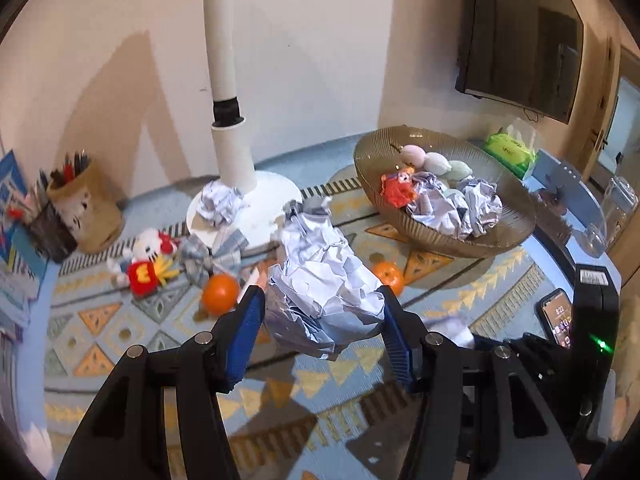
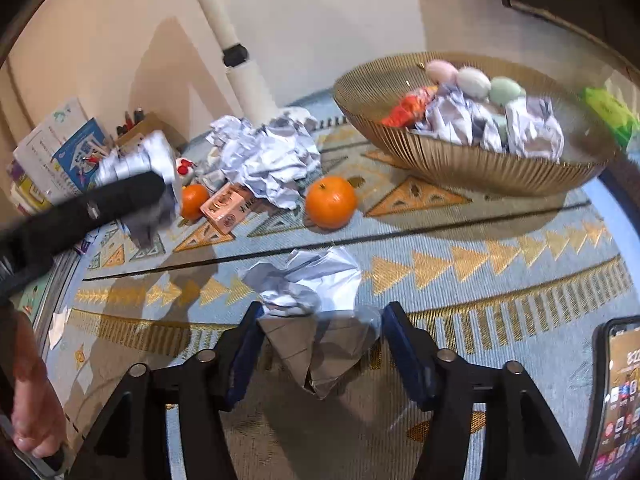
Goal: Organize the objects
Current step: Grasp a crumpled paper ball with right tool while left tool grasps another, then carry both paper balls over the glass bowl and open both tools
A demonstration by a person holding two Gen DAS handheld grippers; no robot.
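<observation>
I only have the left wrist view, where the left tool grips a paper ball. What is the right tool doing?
Observer: A crumpled sheet sits between the right tool's fingers. Whether they press it, I cannot tell.
Operator: What is mostly hidden behind my paper ball?
Observer: A pink box lies on the mat, right beside an orange.
Operator: Is any of the person visible?
Observer: Yes, a bare hand shows at the lower left edge of the right wrist view.
</observation>
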